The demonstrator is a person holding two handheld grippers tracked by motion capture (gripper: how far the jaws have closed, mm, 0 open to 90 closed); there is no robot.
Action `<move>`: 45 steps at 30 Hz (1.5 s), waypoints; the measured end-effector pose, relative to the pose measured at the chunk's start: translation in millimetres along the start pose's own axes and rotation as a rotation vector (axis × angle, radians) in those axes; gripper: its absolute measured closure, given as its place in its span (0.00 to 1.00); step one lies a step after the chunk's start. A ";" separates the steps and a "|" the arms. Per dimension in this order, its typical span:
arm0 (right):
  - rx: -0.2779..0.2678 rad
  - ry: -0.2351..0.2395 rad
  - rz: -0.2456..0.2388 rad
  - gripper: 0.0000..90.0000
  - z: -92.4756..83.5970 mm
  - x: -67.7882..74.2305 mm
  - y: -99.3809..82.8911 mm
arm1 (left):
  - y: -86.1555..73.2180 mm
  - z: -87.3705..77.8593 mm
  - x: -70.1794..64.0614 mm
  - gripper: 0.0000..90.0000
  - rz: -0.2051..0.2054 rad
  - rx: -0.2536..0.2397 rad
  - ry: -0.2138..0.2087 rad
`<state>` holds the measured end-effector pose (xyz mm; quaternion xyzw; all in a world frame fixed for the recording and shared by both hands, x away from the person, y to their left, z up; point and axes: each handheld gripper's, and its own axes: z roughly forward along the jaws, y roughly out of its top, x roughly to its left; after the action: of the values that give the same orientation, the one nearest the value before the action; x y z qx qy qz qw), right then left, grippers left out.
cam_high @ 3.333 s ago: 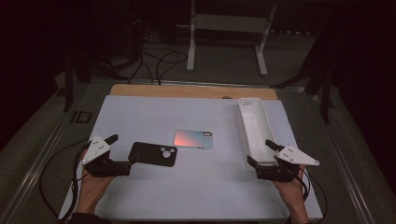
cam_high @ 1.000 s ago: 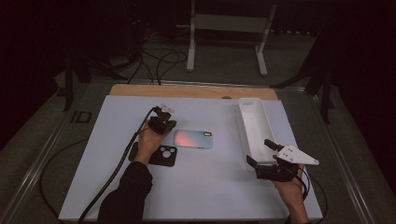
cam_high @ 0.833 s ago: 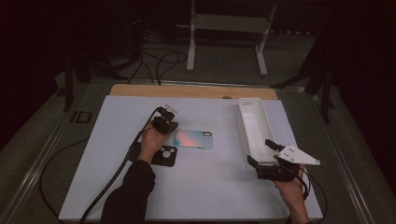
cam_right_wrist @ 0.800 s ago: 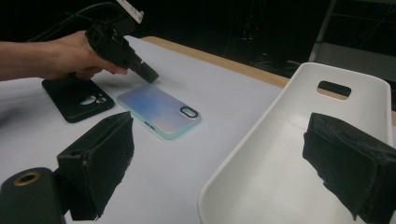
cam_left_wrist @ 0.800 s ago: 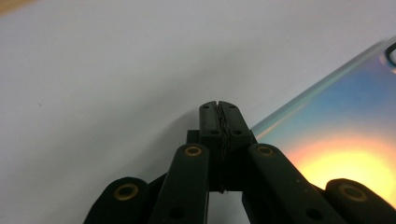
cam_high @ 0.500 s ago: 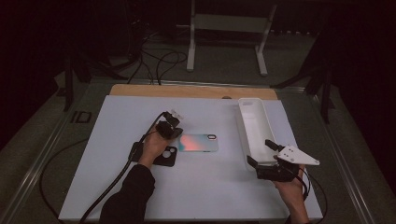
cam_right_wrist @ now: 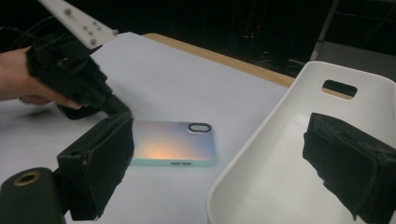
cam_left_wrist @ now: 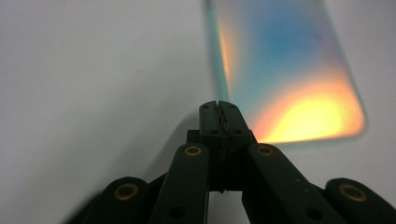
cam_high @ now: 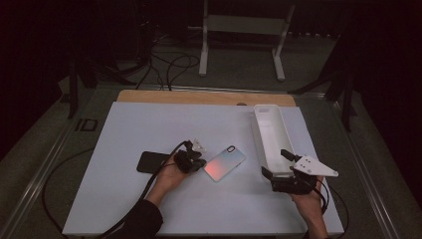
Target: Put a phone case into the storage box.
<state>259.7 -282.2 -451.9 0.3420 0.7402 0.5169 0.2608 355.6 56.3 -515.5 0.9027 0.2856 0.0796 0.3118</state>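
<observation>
Iridescent phone case [cam_high: 225, 163]: one piece, slim rectangle with rounded corners, glossy back uppermost, finish shading from pale blue and teal at the camera-cutout end to orange-pink at the other. Oval camera opening with dark rim near one corner; small slots along one teal side edge. Lies flat on the white table top [cam_high: 149, 124], roughly central between the left and right edges and nearer the front edge than the back. Set diagonally: cutout end toward the back-right, orange end toward the front-left. In the left gripper view [cam_left_wrist: 289, 79] the colours glow strongly and the edges are blurred; in the right gripper view [cam_right_wrist: 173, 142] the outline is crisp.
</observation>
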 end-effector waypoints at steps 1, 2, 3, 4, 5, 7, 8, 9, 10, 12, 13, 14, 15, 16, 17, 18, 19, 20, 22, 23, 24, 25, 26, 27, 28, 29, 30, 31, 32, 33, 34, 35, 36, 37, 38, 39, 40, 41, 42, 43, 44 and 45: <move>0.001 0.001 -0.002 0.10 0.1 0.2 0.1 | -3.7 -1.2 -6.2 1.00 0.003 -0.012 -0.025; 0.000 0.002 -0.004 0.10 0.4 0.4 0.1 | -4.7 -1.9 -8.3 1.00 0.009 -0.014 -0.022; 0.002 0.002 -0.003 0.10 0.8 0.7 0.1 | -5.2 -2.8 -8.7 1.00 0.009 -0.012 -0.024; 0.001 0.003 -0.004 0.10 1.4 0.9 -0.1 | -5.9 -3.0 -8.0 1.00 0.000 -0.017 -0.029; 0.002 0.003 -0.004 0.10 1.7 1.1 -0.1 | -6.6 -3.6 -6.7 0.98 -0.004 -0.021 -0.022; 0.002 0.006 -0.004 0.10 2.0 1.6 -0.1 | -7.7 -7.7 -2.9 0.98 -0.027 -0.041 -0.008; 0.002 0.005 -0.006 0.10 1.9 1.5 -0.2 | -8.2 -11.5 -1.3 0.97 -0.042 -0.064 -0.001; 0.002 0.003 -0.005 0.10 1.6 1.1 -0.2 | -8.6 -16.5 0.2 0.97 -0.050 -0.090 0.004; 0.002 0.003 -0.005 0.10 1.6 1.1 -0.2 | -8.6 -16.5 0.2 0.96 -0.050 -0.090 0.004; 0.002 0.001 0.002 0.10 1.3 0.0 -0.7 | -9.5 -28.5 2.3 0.94 -0.065 -0.139 0.025; 0.003 -0.001 0.003 0.10 1.2 -0.6 -1.1 | -10.4 -35.4 3.3 0.94 -0.072 -0.163 0.037; 0.003 -0.001 0.004 0.10 1.2 -0.9 -1.3 | -11.7 -42.8 4.3 0.91 -0.077 -0.190 0.050; 0.004 -0.001 0.003 0.10 1.2 -0.9 -1.4 | -16.1 -58.9 5.8 0.88 -0.094 -0.250 0.078; 0.004 -0.001 0.003 0.10 1.2 -0.9 -1.4 | -16.1 -58.9 5.8 0.79 -0.094 -0.250 0.078; 0.004 0.000 0.001 0.10 1.2 -0.5 -1.3 | -19.0 -67.1 6.6 0.79 -0.102 -0.277 0.092; 0.003 0.000 0.002 0.10 1.2 -0.4 -1.2 | -22.5 -75.0 7.0 0.72 -0.110 -0.299 0.110; 0.003 0.000 0.002 0.10 1.2 -0.4 -1.2 | -22.5 -75.0 7.0 0.65 -0.110 -0.299 0.110; 0.004 -0.001 0.002 0.10 1.4 -0.4 -1.3 | -33.5 -95.3 7.9 0.52 -0.128 -0.341 0.172; 0.004 0.000 0.001 0.10 1.6 -0.1 -1.3 | -42.6 -108.5 8.6 0.37 -0.149 -0.368 0.222; 0.004 0.000 0.001 0.10 1.6 0.0 -1.2 | -47.7 -114.8 9.5 0.32 -0.165 -0.384 0.237; 0.004 0.000 0.002 0.10 1.7 0.3 -1.1 | -52.7 -120.6 10.4 0.26 -0.180 -0.399 0.247; 0.004 0.000 0.001 0.10 1.7 0.5 -0.9 | -57.7 -125.8 11.3 0.18 -0.192 -0.407 0.257; 0.003 0.001 0.000 0.10 1.7 0.6 -0.9 | -57.7 -125.8 11.3 0.15 -0.192 -0.407 0.257; 0.003 0.001 0.000 0.10 1.7 0.6 -0.9 | -69.7 -136.3 12.3 0.12 -0.215 -0.429 0.279; 0.004 0.000 0.001 0.10 1.7 0.6 -1.0 | -73.4 -139.2 13.0 0.05 -0.222 -0.432 0.271; 0.004 0.000 0.001 0.10 1.8 0.5 -1.1 | -77.9 -142.6 14.1 0.01 -0.234 -0.430 0.264; 0.004 -0.001 0.003 0.10 1.9 0.6 -1.1 | -82.2 -145.9 14.3 0.00 -0.240 -0.430 0.266; 0.003 0.000 0.003 0.10 1.9 0.6 -1.2 | -86.9 -149.2 13.5 0.00 -0.240 -0.439 0.273; 0.001 0.001 0.004 0.10 1.9 0.6 -1.3 | -91.7 -152.4 12.7 0.00 -0.241 -0.451 0.279; 0.001 0.001 0.004 0.10 1.9 0.6 -1.3 | -91.7 -152.4 12.7 0.00 -0.241 -0.451 0.279; 0.002 0.001 0.003 0.10 1.6 0.6 -1.3 | -97.2 -156.4 12.1 0.00 -0.246 -0.461 0.278; -0.002 0.001 0.003 0.10 0.7 0.0 -1.2 | -104.4 -161.5 10.8 0.00 -0.245 -0.469 0.290; -0.002 -0.001 0.003 0.10 0.4 -0.2 -1.2 | -104.4 -161.5 10.8 0.00 -0.245 -0.469 0.290; -0.003 -0.003 0.006 0.10 -0.1 -0.2 -1.2 | -108.4 -164.3 9.8 0.00 -0.243 -0.471 0.304; -0.005 -0.002 0.008 0.10 -0.6 -0.3 -1.4 | -117.4 -168.9 7.9 0.00 -0.246 -0.472 0.326; -0.004 -0.005 0.009 0.10 -1.0 -0.5 -1.5 | -122.2 -170.6 7.5 0.00 -0.250 -0.475 0.327; -0.005 -0.005 0.008 0.10 -1.0 -0.8 -1.8 | -126.8 -172.0 7.3 0.00 -0.257 -0.475 0.329; -0.005 -0.005 0.008 0.10 -1.0 -0.8 -1.8 | -126.8 -172.0 7.3 0.00 -0.257 -0.475 0.329; -0.005 -0.004 0.010 0.10 -0.2 -0.8 -2.1 | -130.9 -172.9 7.6 0.00 -0.263 -0.471 0.335; -0.001 -0.002 0.012 0.10 0.1 -0.2 -2.1 | -136.7 -173.5 8.7 0.00 -0.277 -0.471 0.337; -0.001 -0.001 0.009 0.10 0.8 0.6 -2.1 | -136.7 -173.5 8.7 0.00 -0.277 -0.471 0.337; 0.000 -0.001 0.004 0.10 1.5 1.3 -2.1 | -137.9 -173.3 9.2 0.00 -0.285 -0.470 0.336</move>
<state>259.4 -280.8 -454.3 0.3438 0.7393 0.5172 0.2602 243.2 239.8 -462.3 0.7310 0.4305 0.2467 0.4685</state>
